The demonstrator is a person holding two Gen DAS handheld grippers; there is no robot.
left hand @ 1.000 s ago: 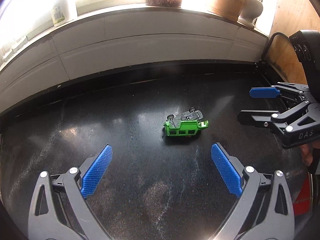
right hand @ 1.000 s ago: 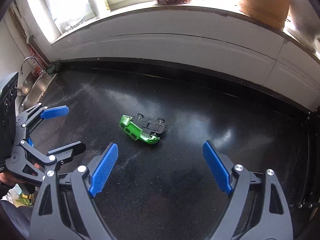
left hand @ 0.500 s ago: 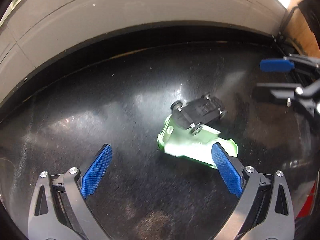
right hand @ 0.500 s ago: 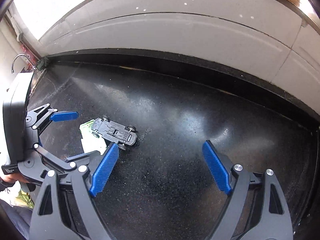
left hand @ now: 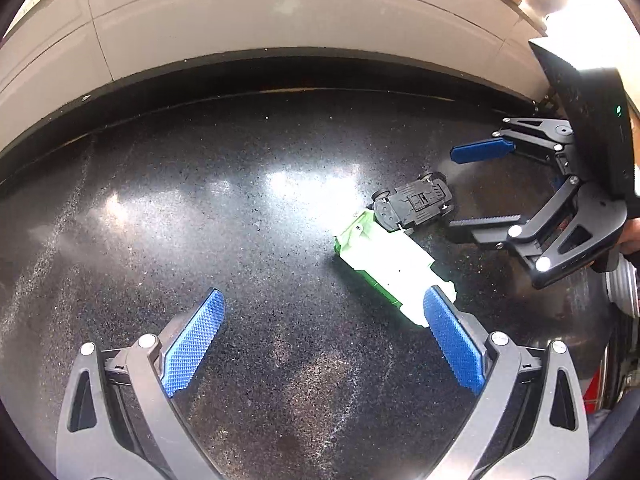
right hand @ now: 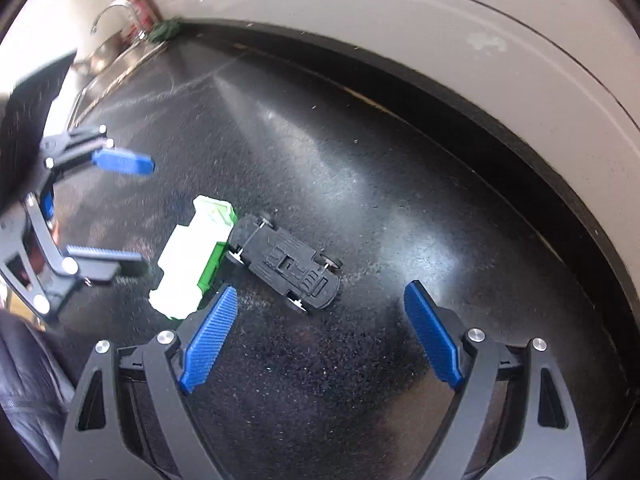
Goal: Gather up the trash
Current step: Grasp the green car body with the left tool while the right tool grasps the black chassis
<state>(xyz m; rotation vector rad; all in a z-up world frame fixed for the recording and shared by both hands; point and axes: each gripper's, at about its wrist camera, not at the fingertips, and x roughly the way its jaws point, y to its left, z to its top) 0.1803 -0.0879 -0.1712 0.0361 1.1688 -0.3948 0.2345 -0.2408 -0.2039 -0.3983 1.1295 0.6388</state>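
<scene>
A broken toy car lies on the black countertop (left hand: 200,220). Its green body shell (left hand: 390,268) lies upside down, and the black chassis (left hand: 414,204) rests against its far end, wheels up. My left gripper (left hand: 324,328) is open low over the counter, with its right fingertip (left hand: 444,320) at the shell's near end. My right gripper (right hand: 320,320) is open just short of the chassis (right hand: 286,266); the shell (right hand: 192,260) lies beyond its left finger. Each gripper shows in the other's view, the right (left hand: 480,184) and the left (right hand: 120,212).
A grey tiled wall (left hand: 280,20) runs along the back of the counter. A sink with a tap (right hand: 116,20) lies far left in the right wrist view. A metal item and something red (left hand: 596,392) sit at the right edge of the left wrist view.
Both grippers have moved down and in toward the toy car, which now fills more of both views. Both stay open. The car parts have not moved.
</scene>
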